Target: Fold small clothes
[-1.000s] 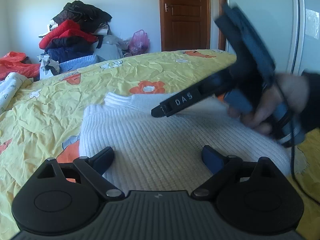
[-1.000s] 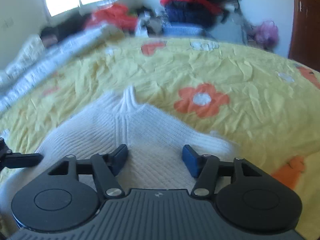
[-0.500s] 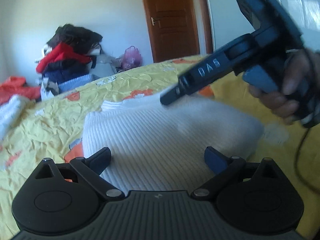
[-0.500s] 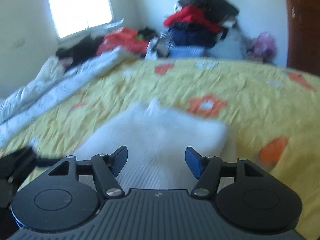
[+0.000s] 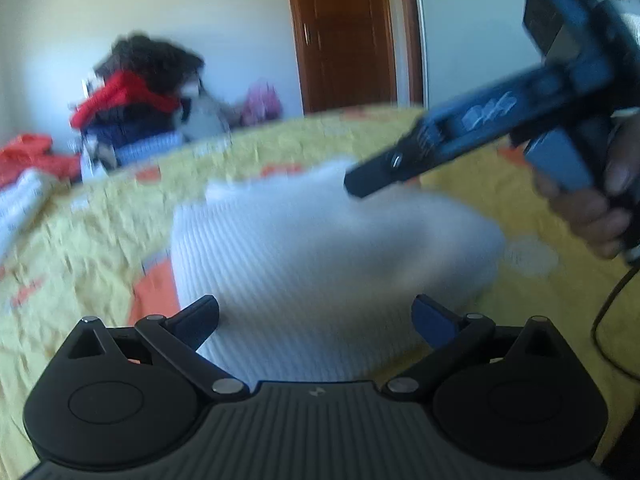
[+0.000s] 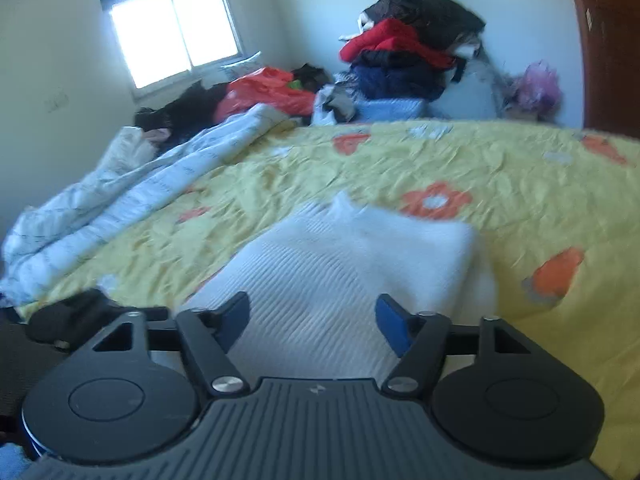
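- The left hand-held gripper [image 5: 314, 320] hangs released, its jaws spread wide and empty, low above the near edge of the white knit sweater [image 5: 320, 248].
- The right hand-held gripper [image 6: 314, 322] is likewise released and grasps nothing; its blue pads frame the ribbed cloth beneath without touching it, as far as the blur allows.
- In the left wrist view the right tool crosses the upper right, carried in the person's hand [image 5: 592, 208] above the far right part of the sweater.
- The sweater lies on the bed [image 6: 500, 168], on a yellow sheet with orange flowers, already gathered into a compact rectangle with a ribbed neck or cuff poking out at its far edge.
- Judgement: the fold looks nearly finished, and the step in hand seems to be letting go or tidying.
- To do it well, I would lower each tool straight down before closing, pinch only the top layer at a corner, and draw it flat so the edges line up.
- The thick, soft knit probably bulges and springs back, so press the crease gently after each fold.
- Further out, a rumpled white quilt [image 6: 120, 208] lies along the left side of the bed, and a pile of clothes [image 6: 408, 48] stands against the far wall.
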